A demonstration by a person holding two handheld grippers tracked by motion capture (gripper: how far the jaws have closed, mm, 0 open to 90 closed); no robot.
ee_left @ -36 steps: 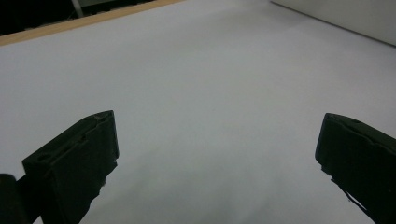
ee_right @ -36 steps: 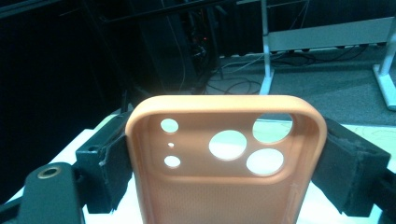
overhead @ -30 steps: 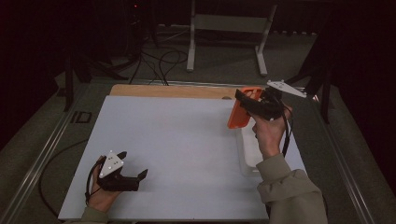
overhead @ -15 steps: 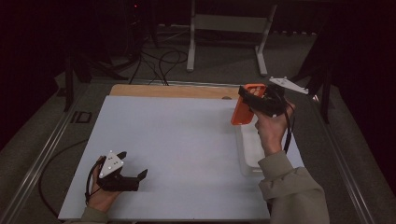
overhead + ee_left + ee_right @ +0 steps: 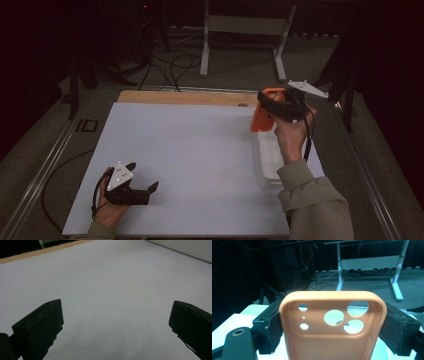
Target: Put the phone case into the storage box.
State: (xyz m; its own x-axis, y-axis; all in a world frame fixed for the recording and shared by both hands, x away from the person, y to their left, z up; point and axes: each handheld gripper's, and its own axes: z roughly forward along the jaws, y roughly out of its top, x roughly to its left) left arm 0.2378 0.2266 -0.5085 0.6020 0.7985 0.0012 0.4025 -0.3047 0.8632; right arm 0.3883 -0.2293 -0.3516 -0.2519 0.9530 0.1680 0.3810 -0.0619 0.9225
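Right gripper [image 5: 265, 107] held up above the far right part of the white table [image 5: 190, 150], over the far end of a clear tray [image 5: 267, 165] that lies along the table's right edge. Jaws closed on an orange phone case [image 5: 261, 117], one pad on each long side. In the right gripper view the phone case [image 5: 332, 330] stands upright between the jaws, camera cut-outs at the top, hollow inner side apparently toward the lens; lighting is dim, so not certain. Case is clear of the table and of the tray, near the wooden strip [image 5: 185, 97] at the far edge.

Left gripper [image 5: 142, 190] rests low at the near left corner, in the person's left hand [image 5: 107, 212]. Jaws spread wide, nothing between them; in the left gripper view bare white surface lies between the pads. The two grippers are well apart.
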